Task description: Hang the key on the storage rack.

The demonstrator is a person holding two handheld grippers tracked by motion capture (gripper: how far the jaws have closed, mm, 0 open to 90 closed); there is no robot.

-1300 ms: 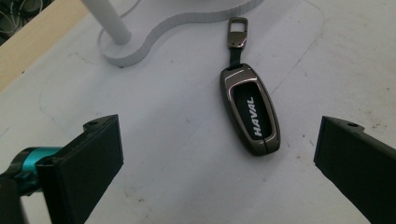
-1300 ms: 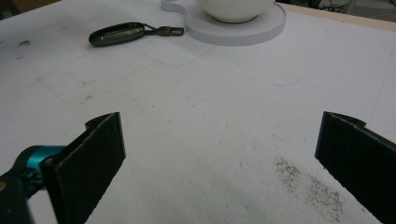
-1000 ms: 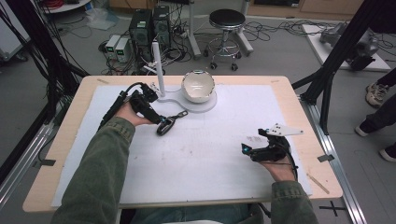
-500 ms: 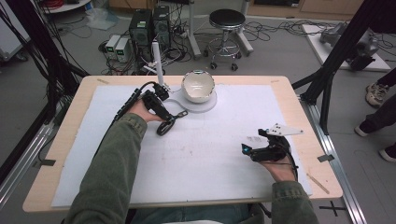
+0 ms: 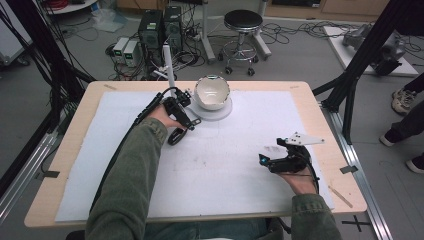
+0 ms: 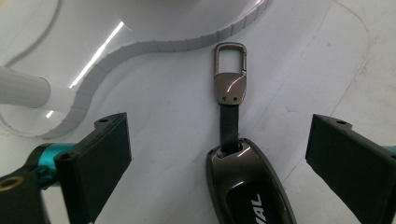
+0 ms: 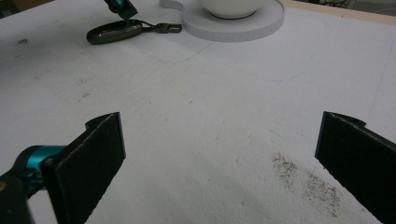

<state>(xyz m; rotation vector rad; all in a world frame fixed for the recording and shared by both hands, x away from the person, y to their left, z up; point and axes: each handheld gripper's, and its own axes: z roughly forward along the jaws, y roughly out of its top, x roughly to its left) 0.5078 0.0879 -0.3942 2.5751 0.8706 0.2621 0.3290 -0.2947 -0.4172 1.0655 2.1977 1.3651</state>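
We see the left gripper (image 5: pixel 189 125) near the middle of the worktop's far edge, its jaws spread wide and holding nothing. In the left gripper view the jaws stand to either side of the key fob (image 6: pixel 250 186), clear of it on both flanks. The key fob is dark, glossy metal and lies flat on the white sheet (image 5: pixel 225 165). A short black strap runs from its end to a metal clasp (image 6: pixel 229 74) with a loop, which points toward the white stand (image 6: pixel 154 32). The curved, ribbed rim of that stand passes just beyond the clasp, apart from it as far as we can tell. A white post (image 5: pixel 169 70) rises from the stand's left part, and a white bowl (image 5: pixel 212 92) sits on its round part, just right of the left gripper in the high view.

The right gripper (image 5: pixel 270 162) rests well apart from all this, near the worktop's right edge and toward its near side, held in the person's right hand (image 5: pixel 300 181). Its jaws are also wide apart and empty, with bare white sheet between them. In the right gripper view we see the key fob far off beside the stand, and a dark smudge (image 7: pixel 308 184) on the sheet near the right jaw.
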